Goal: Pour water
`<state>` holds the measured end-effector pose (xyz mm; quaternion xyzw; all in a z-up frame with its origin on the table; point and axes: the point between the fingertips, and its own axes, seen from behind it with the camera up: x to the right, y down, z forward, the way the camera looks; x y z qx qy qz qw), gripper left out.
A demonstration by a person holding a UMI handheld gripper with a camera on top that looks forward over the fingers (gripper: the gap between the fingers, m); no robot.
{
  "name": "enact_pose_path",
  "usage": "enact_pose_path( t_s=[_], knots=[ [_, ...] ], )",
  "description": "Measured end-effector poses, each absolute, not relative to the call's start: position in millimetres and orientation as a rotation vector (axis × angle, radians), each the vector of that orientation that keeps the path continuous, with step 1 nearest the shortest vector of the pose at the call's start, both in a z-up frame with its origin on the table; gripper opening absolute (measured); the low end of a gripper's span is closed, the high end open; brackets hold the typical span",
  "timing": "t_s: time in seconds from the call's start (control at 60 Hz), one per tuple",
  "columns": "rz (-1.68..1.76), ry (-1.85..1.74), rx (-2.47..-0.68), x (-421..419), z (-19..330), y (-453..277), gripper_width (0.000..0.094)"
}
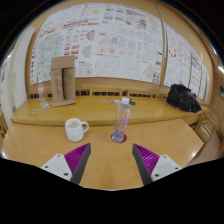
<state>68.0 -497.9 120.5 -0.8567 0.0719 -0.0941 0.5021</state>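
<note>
Clear plastic water bottle point(121, 121) upright on near wooden surface point(110, 160), ahead of open jaws, between their lines. White ceramic mug point(75, 129) left of bottle, apart. Behind, second surface: brown cardboard box point(63, 80) far left, wine glass point(42, 96) beside it, black bag point(183, 98) far right. Paper-covered wall point(100, 40) beyond.
</note>
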Motion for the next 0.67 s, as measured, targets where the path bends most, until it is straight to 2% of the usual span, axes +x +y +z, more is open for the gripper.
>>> enact_pose_path(
  t_s=[0.183, 0.317, 0.667],
  knots=[
    [-0.224, 0.176, -2.085, 21, 150, -602, 0.0852],
    [-0.221, 0.152, -2.073, -2, 168, -649, 0.0851],
    [-0.230, 0.137, -2.047, -13, 185, -687, 0.0854]
  ],
)
